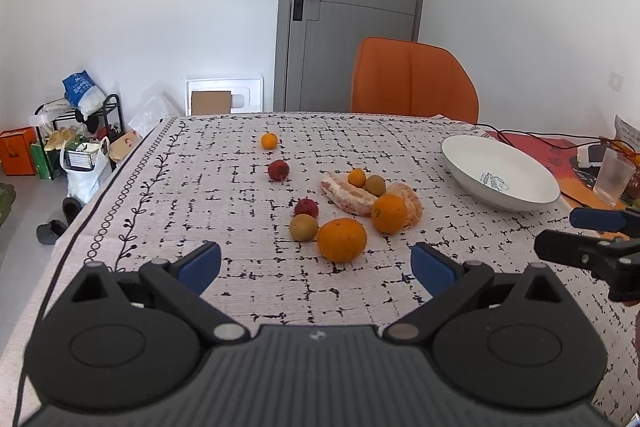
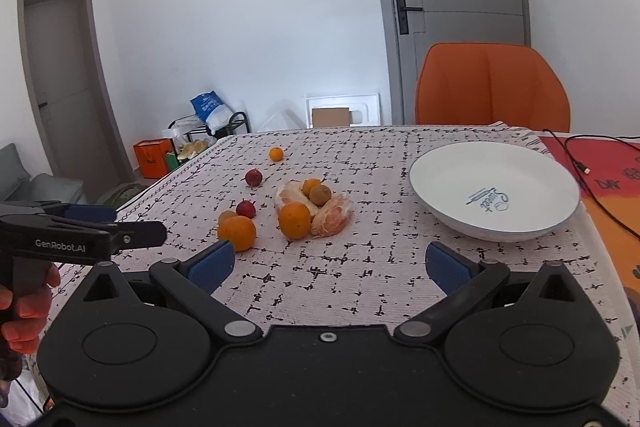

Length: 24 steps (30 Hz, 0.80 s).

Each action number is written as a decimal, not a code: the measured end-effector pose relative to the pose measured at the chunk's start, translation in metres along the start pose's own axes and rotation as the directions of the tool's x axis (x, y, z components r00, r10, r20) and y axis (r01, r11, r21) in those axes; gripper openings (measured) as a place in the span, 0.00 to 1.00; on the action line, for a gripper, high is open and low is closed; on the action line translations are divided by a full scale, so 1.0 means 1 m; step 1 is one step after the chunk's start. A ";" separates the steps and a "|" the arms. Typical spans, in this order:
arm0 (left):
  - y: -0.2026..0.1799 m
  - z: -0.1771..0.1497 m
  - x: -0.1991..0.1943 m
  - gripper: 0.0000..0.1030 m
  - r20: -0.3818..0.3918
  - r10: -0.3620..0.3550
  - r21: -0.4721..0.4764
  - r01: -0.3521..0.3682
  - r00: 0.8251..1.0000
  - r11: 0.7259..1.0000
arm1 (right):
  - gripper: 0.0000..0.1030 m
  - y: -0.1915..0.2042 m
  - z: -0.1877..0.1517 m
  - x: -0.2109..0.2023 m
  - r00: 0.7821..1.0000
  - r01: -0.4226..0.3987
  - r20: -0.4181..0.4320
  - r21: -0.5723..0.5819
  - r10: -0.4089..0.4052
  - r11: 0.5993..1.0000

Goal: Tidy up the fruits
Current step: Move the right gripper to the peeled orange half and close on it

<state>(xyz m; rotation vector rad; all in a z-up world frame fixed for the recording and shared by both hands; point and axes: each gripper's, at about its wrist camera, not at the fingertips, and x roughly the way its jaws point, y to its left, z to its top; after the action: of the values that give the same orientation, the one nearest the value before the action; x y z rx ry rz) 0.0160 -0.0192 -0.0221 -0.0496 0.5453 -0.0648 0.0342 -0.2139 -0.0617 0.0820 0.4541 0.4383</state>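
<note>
Several fruits lie on the patterned tablecloth: a large orange, a second orange, peeled pomelo pieces, two brown kiwis, two small red fruits and a far small orange. An empty white bowl sits to the right. My left gripper is open and empty, just short of the large orange. My right gripper is open and empty, in front of the fruits and bowl.
An orange chair stands behind the table. A red mat with a black cable, a glass and a charger lie at the table's right. Bags and a rack stand on the floor at left.
</note>
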 end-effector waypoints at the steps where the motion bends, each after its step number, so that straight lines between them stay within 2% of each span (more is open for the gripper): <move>1: -0.001 0.000 0.001 0.98 0.004 -0.001 0.002 0.001 1.000 1.000 | 1.00 -0.001 0.000 0.001 1.000 -0.003 -0.005 0.001 0.003 1.000; 4: -0.004 0.001 0.007 0.93 0.003 -0.006 0.008 0.006 1.000 1.000 | 0.97 -0.003 0.000 0.008 1.000 -0.004 -0.017 0.001 0.004 1.000; 6: -0.005 0.002 0.013 0.89 -0.007 -0.012 0.007 0.012 1.000 1.000 | 0.91 -0.005 0.001 0.013 1.000 -0.012 -0.029 0.009 0.013 1.000; 14: -0.007 0.005 0.034 0.73 -0.046 -0.033 -0.012 0.032 0.998 0.999 | 0.85 -0.009 0.000 0.027 0.999 -0.035 -0.041 0.010 0.035 0.999; 16: -0.008 0.007 0.039 0.70 -0.053 -0.040 -0.010 0.040 0.998 0.999 | 0.81 -0.010 0.001 0.031 0.998 -0.038 -0.044 0.010 0.038 0.999; 18: -0.009 0.008 0.045 0.68 -0.060 -0.046 -0.010 0.045 0.997 0.999 | 0.73 -0.012 0.001 0.036 0.998 -0.044 -0.049 0.015 0.044 0.999; 24: -0.010 0.008 0.062 0.60 -0.084 -0.048 -0.018 0.047 0.995 0.999 | 0.65 -0.014 0.003 0.052 0.996 -0.043 -0.075 0.019 0.044 0.999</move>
<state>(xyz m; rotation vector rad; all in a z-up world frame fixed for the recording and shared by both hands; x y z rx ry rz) 0.0727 -0.0339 -0.0462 -0.0753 0.6296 -0.1095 0.0831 -0.2044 -0.0823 0.0921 0.5308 0.4816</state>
